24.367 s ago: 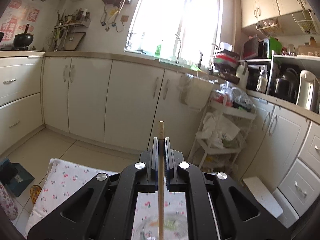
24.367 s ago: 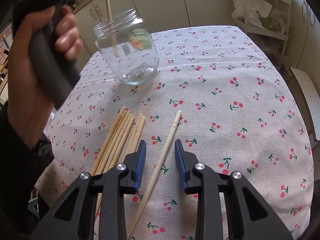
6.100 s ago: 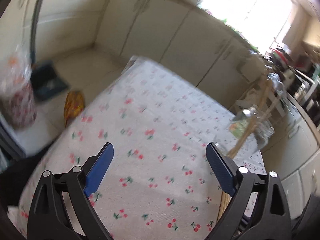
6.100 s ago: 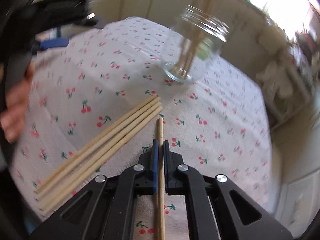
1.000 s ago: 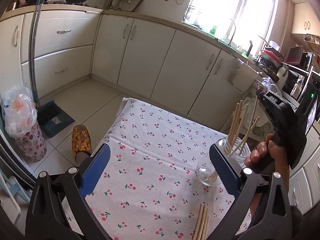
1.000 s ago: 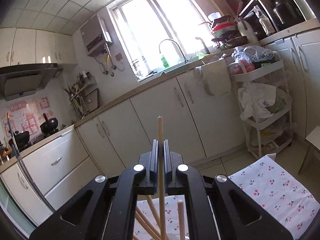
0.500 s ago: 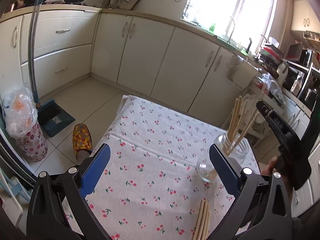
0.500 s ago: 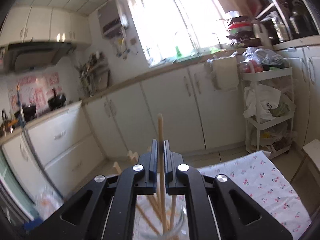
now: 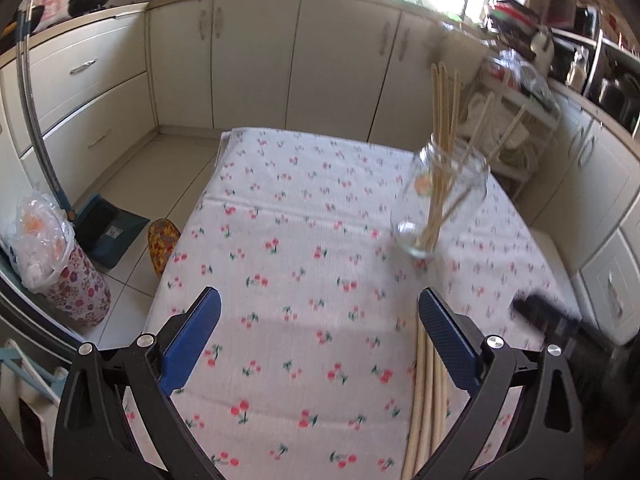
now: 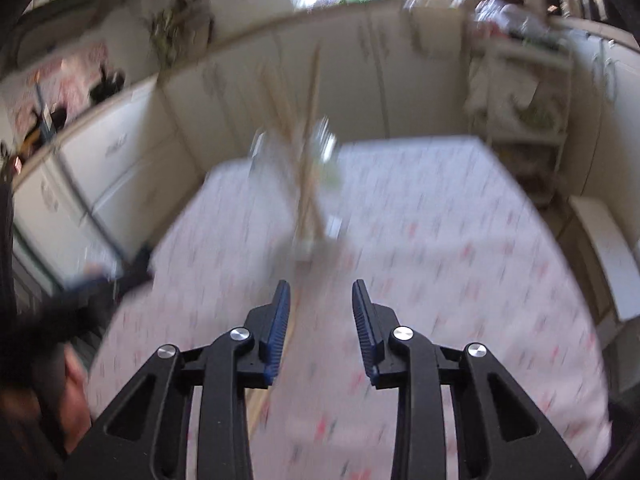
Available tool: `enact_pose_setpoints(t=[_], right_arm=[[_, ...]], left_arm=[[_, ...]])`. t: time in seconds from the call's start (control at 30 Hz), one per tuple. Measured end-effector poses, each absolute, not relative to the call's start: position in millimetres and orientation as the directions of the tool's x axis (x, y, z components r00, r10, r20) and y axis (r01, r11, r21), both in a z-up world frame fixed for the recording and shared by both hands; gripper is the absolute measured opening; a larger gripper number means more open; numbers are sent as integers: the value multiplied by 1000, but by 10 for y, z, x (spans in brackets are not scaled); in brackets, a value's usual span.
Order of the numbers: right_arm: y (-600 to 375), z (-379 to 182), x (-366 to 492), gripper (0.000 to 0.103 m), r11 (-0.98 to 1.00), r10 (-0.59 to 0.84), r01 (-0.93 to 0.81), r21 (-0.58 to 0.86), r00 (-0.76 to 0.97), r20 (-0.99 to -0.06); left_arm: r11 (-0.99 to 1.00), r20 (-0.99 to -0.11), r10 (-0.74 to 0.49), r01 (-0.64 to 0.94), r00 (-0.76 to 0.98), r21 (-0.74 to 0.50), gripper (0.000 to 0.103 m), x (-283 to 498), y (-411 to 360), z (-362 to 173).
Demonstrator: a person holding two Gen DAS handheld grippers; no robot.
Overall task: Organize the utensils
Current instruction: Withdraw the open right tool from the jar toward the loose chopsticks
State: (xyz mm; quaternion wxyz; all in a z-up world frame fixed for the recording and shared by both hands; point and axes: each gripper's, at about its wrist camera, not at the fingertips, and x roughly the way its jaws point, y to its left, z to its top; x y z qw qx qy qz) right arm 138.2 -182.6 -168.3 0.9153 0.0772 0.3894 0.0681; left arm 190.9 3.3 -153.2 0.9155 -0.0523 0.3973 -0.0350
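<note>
A clear glass jar (image 9: 442,200) stands on the cherry-print tablecloth (image 9: 304,264) at the right and holds several wooden chopsticks (image 9: 442,136). A few more chopsticks (image 9: 426,392) lie flat on the cloth by my left gripper's right finger. My left gripper (image 9: 318,332) is wide open and empty over the near part of the table. My right gripper (image 10: 320,320) is open and empty, pulled back from the jar (image 10: 304,184), which looks blurred in the right wrist view. One chopstick (image 10: 294,320) lies near its left finger.
White kitchen cabinets (image 9: 248,60) run behind the table. A dustpan (image 9: 104,232), a slipper (image 9: 162,244) and a bagged bin (image 9: 56,264) sit on the floor to the left. A shelf cart (image 10: 524,96) stands at the right. My right gripper shows dark at the table's right edge (image 9: 544,312).
My right gripper has let go of its chopstick into the jar, opened, and pulled back and down fast. My left gripper has tilted down toward the table.
</note>
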Motion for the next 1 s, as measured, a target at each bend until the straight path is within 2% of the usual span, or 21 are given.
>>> enact_pose_setpoints(t=[0.3,0.6,0.77,0.87,1.0], right_arm=[[-1328,-2000,1214,27,977,201,-176,120,587,-784],[-1468,-2087,1203,26,984,158,-158,82,565,-810],[-1590,-2126,1248,25,987,152,-134,92,561,-814],[-1651,-2096,1263,25,980,201,-126,157,560,-804],[-1582,-2077,1279,26,968,250,-155,196,558,-792]], left_arm=[[994,-730,-82,7,678,-105,95,1735,148,-1462],[995,-756,-99,69,647,-72,95,1760,41,-1549],[987,-777,-104,158,620,-6,95,1894,-265,-1711],[981,-797,-102,196,595,20,95,2012,-415,-1820],[983,-806,-101,183,583,9,95,2091,-397,-1856]])
